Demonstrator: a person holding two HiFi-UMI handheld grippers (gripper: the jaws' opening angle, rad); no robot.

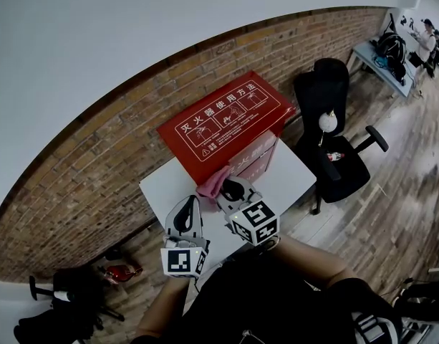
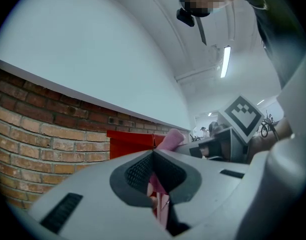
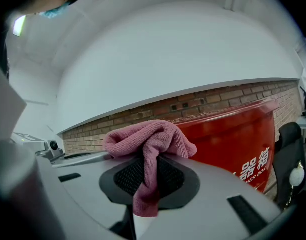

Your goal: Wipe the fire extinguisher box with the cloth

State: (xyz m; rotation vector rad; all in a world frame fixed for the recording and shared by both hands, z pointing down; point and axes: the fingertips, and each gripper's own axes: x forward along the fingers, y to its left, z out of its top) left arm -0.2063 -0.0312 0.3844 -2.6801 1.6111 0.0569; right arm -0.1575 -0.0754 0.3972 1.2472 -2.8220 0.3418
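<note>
The red fire extinguisher box [image 1: 226, 124] with white print on its lid stands on a white table [image 1: 280, 181] against the brick wall. My right gripper [image 1: 231, 186] is shut on a pink cloth [image 1: 213, 183], held just in front of the box's lower front edge. In the right gripper view the cloth [image 3: 149, 134] bunches over the jaw tips of that gripper [image 3: 145, 160], with the box [image 3: 232, 134] close behind. My left gripper [image 1: 186, 208] hovers over the table to the left, jaws together and holding nothing. From the left gripper [image 2: 153, 154] I see the box [image 2: 129, 141] and the cloth [image 2: 171, 139].
A black office chair [image 1: 330, 138] stands right of the table. The brick wall [image 1: 83, 178] runs behind the box. Dark gear and a red item [image 1: 120, 271] lie on the floor at lower left. A desk [image 1: 380, 61] with a person stands at far right.
</note>
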